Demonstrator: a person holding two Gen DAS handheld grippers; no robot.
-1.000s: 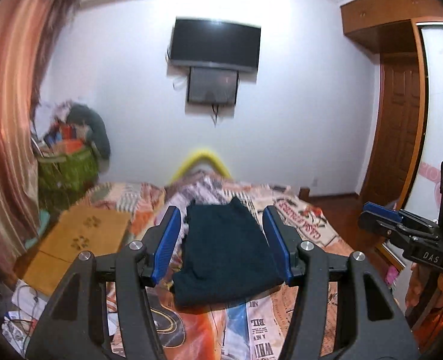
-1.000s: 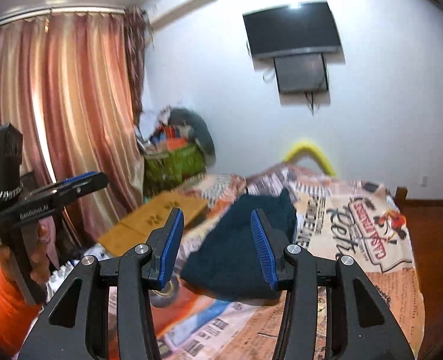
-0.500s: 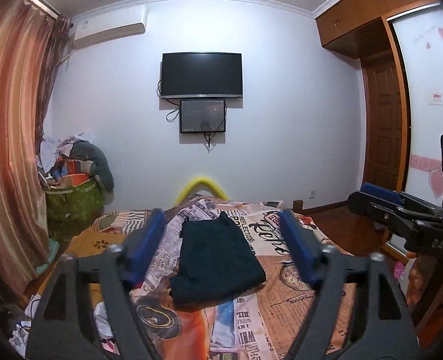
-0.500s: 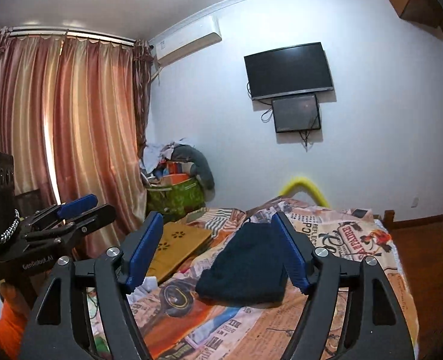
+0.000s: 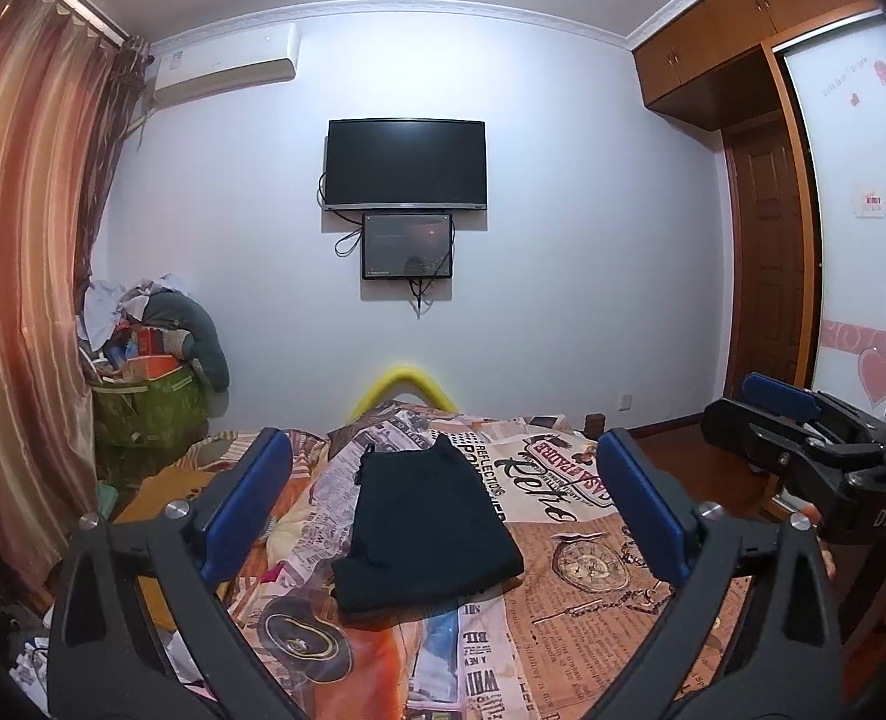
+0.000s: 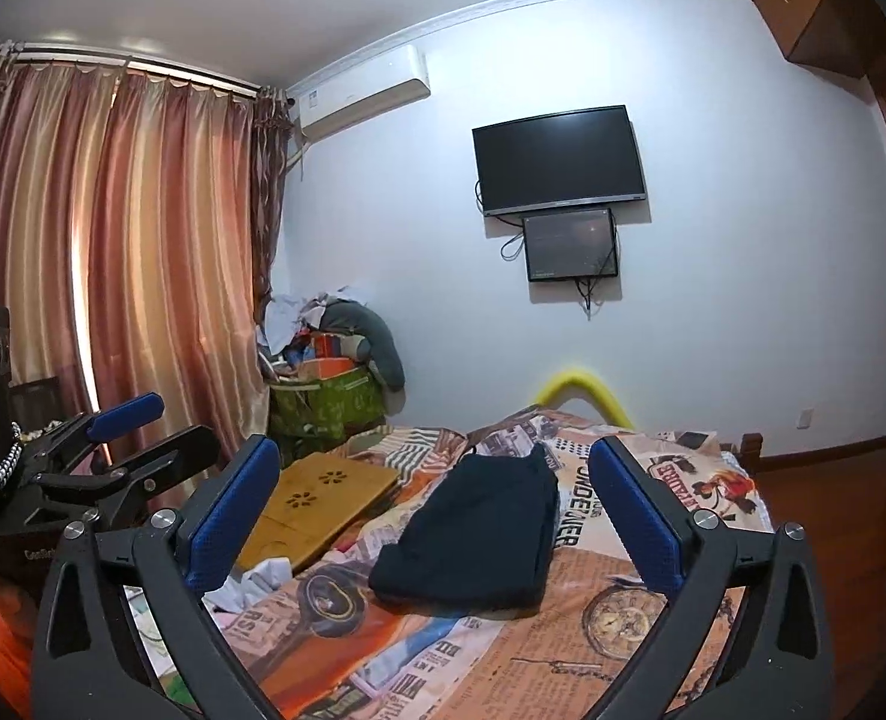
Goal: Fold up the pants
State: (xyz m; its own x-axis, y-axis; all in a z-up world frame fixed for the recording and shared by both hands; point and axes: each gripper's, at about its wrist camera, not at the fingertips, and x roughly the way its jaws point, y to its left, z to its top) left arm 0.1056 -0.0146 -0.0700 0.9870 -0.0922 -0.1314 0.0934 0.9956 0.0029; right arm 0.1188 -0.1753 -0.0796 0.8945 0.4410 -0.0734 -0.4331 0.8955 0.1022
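Note:
The dark folded pants (image 5: 425, 522) lie flat on the bed's newspaper-print cover (image 5: 574, 588), also seen in the right wrist view (image 6: 478, 534). My left gripper (image 5: 445, 510) is wide open and empty, held above and back from the pants. My right gripper (image 6: 434, 510) is wide open and empty too, at a like distance. Each gripper shows at the other view's edge: the right one (image 5: 802, 438), the left one (image 6: 113, 450).
A wooden lap tray (image 6: 317, 504) lies on the bed's left side. A green bin piled with clothes (image 6: 329, 384) stands by the curtain (image 6: 113, 276). A TV (image 5: 405, 165) hangs on the far wall. A wooden door (image 5: 766, 288) is on the right.
Both grippers have opened wider and pulled back and up from the pants, which now look smaller and farther away. The pants have stayed folded on the bed.

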